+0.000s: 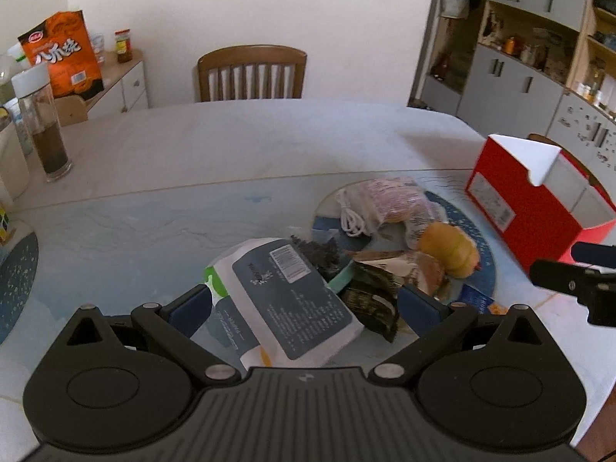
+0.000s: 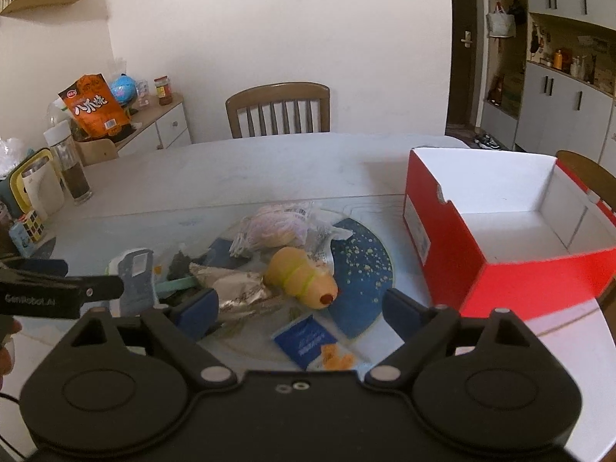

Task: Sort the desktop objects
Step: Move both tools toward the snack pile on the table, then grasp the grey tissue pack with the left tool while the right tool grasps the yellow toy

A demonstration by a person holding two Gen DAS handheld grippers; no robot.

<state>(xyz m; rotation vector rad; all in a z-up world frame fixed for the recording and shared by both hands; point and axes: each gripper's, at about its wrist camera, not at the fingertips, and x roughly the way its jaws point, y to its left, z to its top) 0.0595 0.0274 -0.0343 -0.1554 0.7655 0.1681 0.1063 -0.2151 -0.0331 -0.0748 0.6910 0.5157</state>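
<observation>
A pile of small items lies on a round blue placemat point(image 2: 362, 269): a white and grey wipes pack point(image 1: 285, 300), a yellow plush toy point(image 2: 304, 277), a crumpled foil wrapper point(image 2: 235, 288), a bagged white cable point(image 1: 352, 211) and a blue sachet point(image 2: 308, 340). My left gripper point(image 1: 304, 308) is open, its jaws either side of the wipes pack and dark wrapper point(image 1: 369, 300). My right gripper point(image 2: 298, 313) is open above the sachet, near the toy. An open, empty red box point(image 2: 500, 227) stands at the right.
A glass bottle point(image 2: 71, 169) with dark contents, a kettle point(image 2: 38, 188) and a puzzle cube point(image 2: 32, 225) stand at the table's left. A wooden chair point(image 2: 277, 109) is behind the table. An orange snack bag point(image 2: 94, 106) sits on a side cabinet.
</observation>
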